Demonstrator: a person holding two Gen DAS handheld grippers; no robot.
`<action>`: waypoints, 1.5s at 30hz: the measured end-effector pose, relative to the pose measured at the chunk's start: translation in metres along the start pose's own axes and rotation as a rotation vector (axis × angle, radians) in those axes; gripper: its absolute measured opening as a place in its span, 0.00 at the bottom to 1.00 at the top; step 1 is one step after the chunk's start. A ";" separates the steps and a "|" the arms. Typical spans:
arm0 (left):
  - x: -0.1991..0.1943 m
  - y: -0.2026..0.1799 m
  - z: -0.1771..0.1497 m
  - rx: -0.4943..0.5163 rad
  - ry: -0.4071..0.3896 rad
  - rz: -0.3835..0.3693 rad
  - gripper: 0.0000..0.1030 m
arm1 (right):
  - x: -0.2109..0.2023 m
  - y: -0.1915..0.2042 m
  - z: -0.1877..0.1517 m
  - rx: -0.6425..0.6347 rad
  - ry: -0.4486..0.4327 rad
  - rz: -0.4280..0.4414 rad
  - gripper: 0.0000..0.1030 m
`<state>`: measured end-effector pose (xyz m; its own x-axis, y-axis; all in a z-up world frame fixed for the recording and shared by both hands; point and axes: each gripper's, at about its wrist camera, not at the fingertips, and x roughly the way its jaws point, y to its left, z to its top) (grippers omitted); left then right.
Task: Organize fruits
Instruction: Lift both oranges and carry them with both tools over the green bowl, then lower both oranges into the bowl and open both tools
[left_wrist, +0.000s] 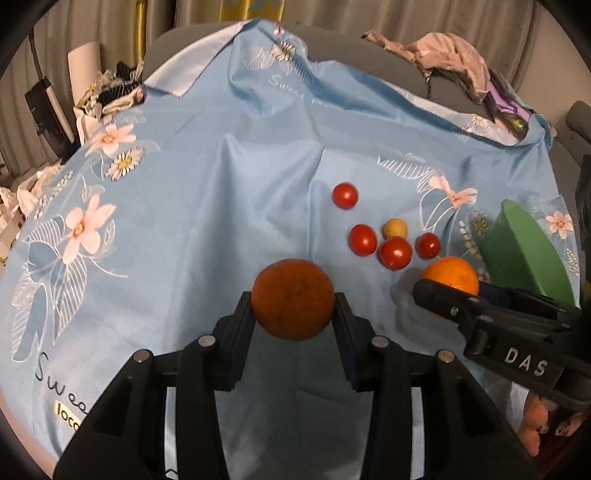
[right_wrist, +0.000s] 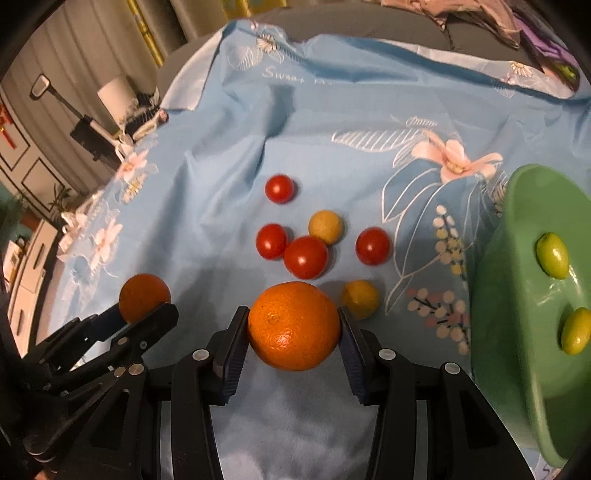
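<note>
Behind the wrinkled blue floral cloth (left_wrist: 221, 184) hang grey curtains (left_wrist: 369, 14).

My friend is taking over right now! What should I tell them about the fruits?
Left hand-held gripper: shut on the darker orange.
Right hand-held gripper: shut on the bright orange.
Green bowl, on the right: two green fruits inside.
On the blue cloth: four red tomatoes and two yellow fruits.
Left: both oranges and the loose fruits, probably into the bowl.
</note>
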<state>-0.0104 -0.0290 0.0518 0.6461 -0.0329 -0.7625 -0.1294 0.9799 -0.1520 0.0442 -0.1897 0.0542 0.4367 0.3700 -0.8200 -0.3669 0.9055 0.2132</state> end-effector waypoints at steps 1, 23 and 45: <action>-0.003 0.000 0.001 0.002 -0.008 -0.003 0.40 | -0.004 0.000 0.000 0.002 -0.012 0.003 0.46; -0.061 -0.076 0.025 0.112 -0.180 -0.184 0.40 | -0.111 -0.053 0.004 0.136 -0.337 0.006 0.46; -0.012 -0.198 0.031 0.278 -0.058 -0.337 0.40 | -0.137 -0.175 -0.021 0.468 -0.375 -0.151 0.46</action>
<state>0.0312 -0.2161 0.1103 0.6597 -0.3569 -0.6614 0.2980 0.9321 -0.2057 0.0312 -0.4029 0.1181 0.7458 0.2015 -0.6350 0.0838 0.9172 0.3895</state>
